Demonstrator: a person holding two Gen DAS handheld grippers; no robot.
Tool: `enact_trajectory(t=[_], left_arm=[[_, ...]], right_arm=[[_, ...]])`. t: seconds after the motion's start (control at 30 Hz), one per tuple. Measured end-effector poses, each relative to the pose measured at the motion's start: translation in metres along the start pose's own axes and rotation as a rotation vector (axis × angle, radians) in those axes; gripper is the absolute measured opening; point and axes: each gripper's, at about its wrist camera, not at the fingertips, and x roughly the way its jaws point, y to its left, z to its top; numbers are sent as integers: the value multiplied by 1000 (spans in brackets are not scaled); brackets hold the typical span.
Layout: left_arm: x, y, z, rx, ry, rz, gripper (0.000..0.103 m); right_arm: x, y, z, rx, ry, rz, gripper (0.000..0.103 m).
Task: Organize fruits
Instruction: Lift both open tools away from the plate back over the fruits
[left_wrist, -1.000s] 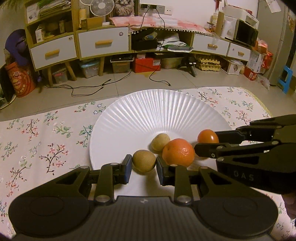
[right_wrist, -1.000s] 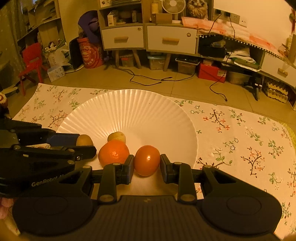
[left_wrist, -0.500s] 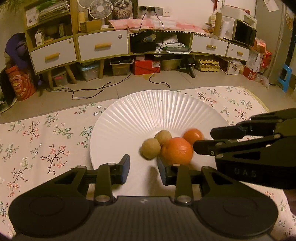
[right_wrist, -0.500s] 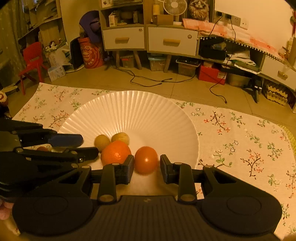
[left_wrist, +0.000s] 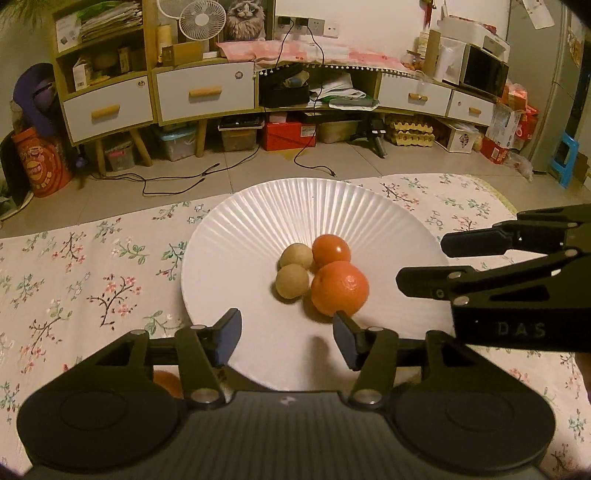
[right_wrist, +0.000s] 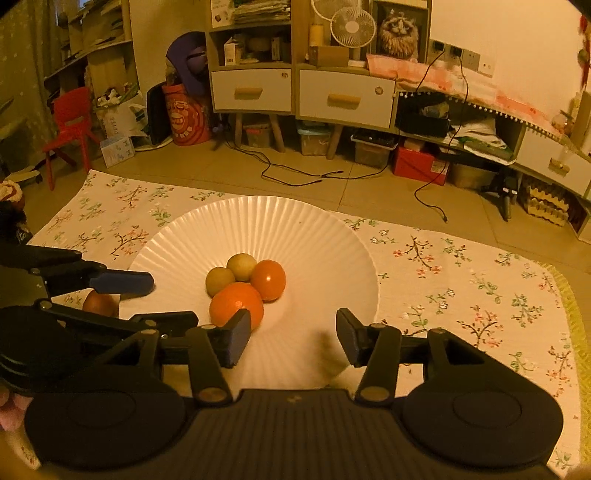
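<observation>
Floral cloth (left_wrist: 92, 280), stray fruit (right_wrist: 99, 303) beside plate (right_wrist: 314, 236)

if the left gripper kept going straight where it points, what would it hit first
Probably bare white ribbed paper plate: the left gripper, jaws opening and empty, aims just left of the brown round fruit. Depth is unclear, so it may graze it.

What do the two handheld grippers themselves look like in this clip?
Both the left gripper and the right gripper are matte black plastic linkages with silver pivot screws, round side discs and blue finger pads. Pale "DAS" lettering marks the right one's side.
</observation>
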Motion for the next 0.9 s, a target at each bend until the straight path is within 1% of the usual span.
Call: enact_trajectory(t=[0.13, 0.23, 0.3, 0.4, 0.53, 0.7, 0.9], left_arm=[[-8, -3, -3, 6, -3, -5, 60], [-14, -3, -6, 5, 2, -7, 61], [-17, -3, -8, 7, 6, -9, 61], [-23, -4, -11, 15, 7, -6, 63], [-34, -4, -15, 24, 2, -5, 70], [-45, -3, -23, 26, 3, -2, 78], [-51, 2, -35, 22, 21, -11, 84]], right_arm=[[-7, 1, -3, -1, -8, 6, 50], [-13, 1, -7, -8, -14, 7, 53], [-16, 1, -9, -8, -15, 4, 58], [-20, 3, -11, -8, -15, -4, 59], [-28, 4, -13, -2, -22, -8, 61], [-37, 6, -19, 8, -32, -3, 66], [-43, 14, -28, 4, -30, 3, 71]])
